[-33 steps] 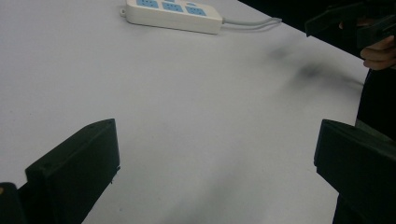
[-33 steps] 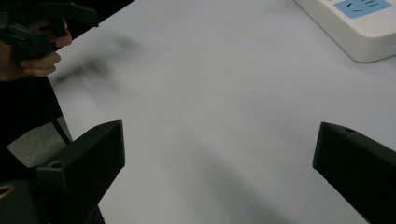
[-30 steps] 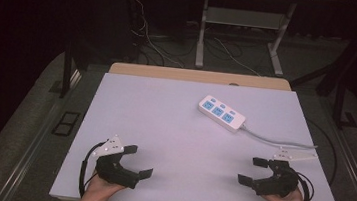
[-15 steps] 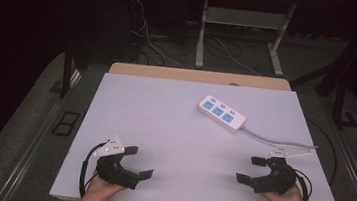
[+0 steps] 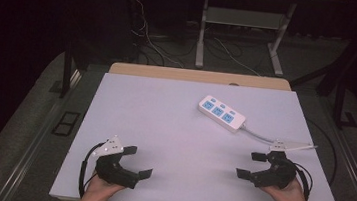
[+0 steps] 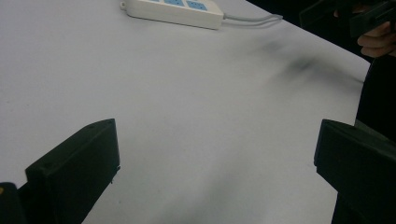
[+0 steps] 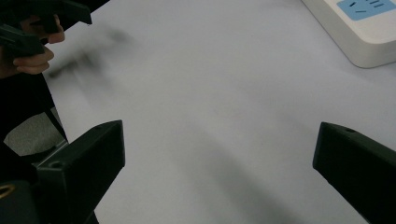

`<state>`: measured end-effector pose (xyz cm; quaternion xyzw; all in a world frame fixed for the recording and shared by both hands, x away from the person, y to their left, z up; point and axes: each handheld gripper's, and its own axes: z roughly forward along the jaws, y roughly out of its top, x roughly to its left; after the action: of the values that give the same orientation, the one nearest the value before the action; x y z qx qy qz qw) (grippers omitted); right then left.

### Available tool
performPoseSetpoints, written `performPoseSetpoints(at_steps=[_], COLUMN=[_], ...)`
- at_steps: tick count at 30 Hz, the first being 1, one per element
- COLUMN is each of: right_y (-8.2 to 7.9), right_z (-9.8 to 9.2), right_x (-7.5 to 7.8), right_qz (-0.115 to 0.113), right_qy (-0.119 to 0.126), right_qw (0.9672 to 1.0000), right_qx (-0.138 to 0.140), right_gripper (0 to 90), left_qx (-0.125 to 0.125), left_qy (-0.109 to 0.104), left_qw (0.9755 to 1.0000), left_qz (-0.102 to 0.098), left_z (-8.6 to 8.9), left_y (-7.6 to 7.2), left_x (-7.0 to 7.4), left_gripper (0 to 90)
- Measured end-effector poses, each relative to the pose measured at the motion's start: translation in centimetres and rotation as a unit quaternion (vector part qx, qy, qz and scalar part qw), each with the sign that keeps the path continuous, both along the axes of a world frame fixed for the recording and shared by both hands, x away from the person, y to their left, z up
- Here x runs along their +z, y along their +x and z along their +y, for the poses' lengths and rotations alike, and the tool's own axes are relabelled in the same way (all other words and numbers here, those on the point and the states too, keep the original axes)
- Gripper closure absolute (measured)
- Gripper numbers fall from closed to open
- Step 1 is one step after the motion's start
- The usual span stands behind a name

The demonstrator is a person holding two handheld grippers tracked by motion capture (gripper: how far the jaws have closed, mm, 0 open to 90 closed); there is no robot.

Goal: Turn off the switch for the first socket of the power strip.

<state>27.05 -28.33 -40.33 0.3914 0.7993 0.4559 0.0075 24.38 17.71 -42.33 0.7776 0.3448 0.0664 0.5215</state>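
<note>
both pairs of jaws stand wide apart with nothing between them — just bare white table (image 5: pixel 164 124). the left gripper (image 5: pixel 137 161) rests low over the near edge, and the right gripper (image 5: pixel 252 164) likewise on its side. the white power strip (image 5: pixel 221 113) lies well ahead of the right gripper's jaws and far across from the left's — its grey cable (image 5: pixel 260 136) trails past the right gripper.

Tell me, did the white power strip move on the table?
No. The power strip lies in the same spot by the table's far edge as before.
</note>
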Motion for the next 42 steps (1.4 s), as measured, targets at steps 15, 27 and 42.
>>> performPoseSetpoints(at_steps=[15, 27, 42], right_y=[1.0, 1.9, 3.3], right_z=[0.1, 0.2, 0.4], right_x=[0.7, 1.7, 2.4], right_qz=[0.001, -0.003, 0.004], right_qy=[-0.008, -0.015, -0.027], right_qw=[0.9999, 0.9997, 0.9991], right_qx=[0.008, 0.018, 0.032], right_gripper=[2.1, 2.1, 2.2], left_qx=[-0.001, -0.001, -0.003], left_qy=[0.001, 0.002, 0.001], left_qw=[1.0000, 1.0000, 1.0000], left_qz=[0.000, 0.001, 0.001], left_z=[-0.1, -0.2, -0.2], left_y=[0.0, 0.1, 0.1], left_x=[0.0, -0.1, -0.1], left_gripper=[0.0, 0.0, 0.0])
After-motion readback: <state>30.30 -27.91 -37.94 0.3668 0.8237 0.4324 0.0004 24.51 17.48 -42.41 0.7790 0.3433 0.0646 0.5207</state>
